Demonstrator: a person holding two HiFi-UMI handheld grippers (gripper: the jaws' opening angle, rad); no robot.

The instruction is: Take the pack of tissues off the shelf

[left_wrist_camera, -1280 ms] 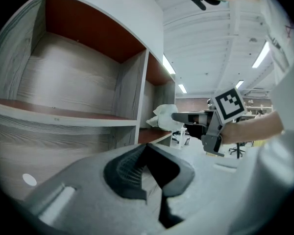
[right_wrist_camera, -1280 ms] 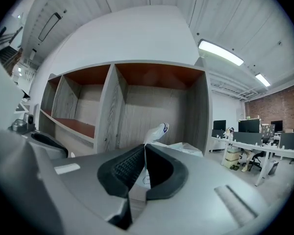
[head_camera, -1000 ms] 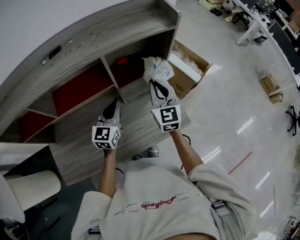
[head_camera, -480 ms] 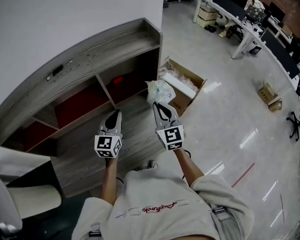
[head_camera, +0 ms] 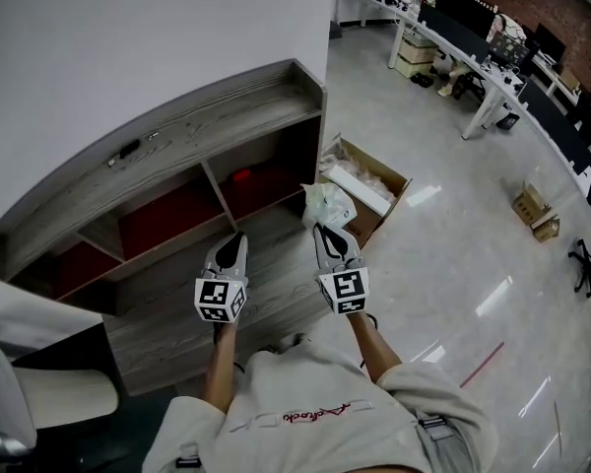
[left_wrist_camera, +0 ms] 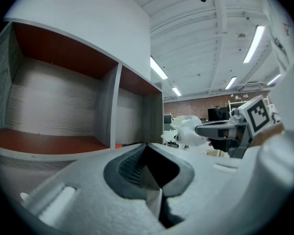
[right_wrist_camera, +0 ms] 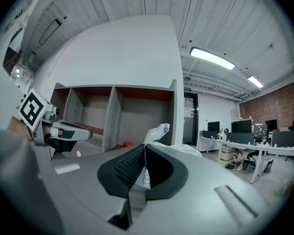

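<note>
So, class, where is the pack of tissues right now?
In the head view the pack of tissues is just right of centre, clamped in the right claw, between the shelf and the cardboard box.

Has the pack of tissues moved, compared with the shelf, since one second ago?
Yes. The pack of tissues, held in the right claw, has come out of the right compartment of the shelf, toward the person.

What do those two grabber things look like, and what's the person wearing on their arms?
The left gripper and right gripper are smooth pale grey shells that taper to a point. Their fingers have dark, ribbed pads. Behind each sits a white cube printed with black square markers. The person's top has loose, pale sleeves and the forearms are bare.
</note>
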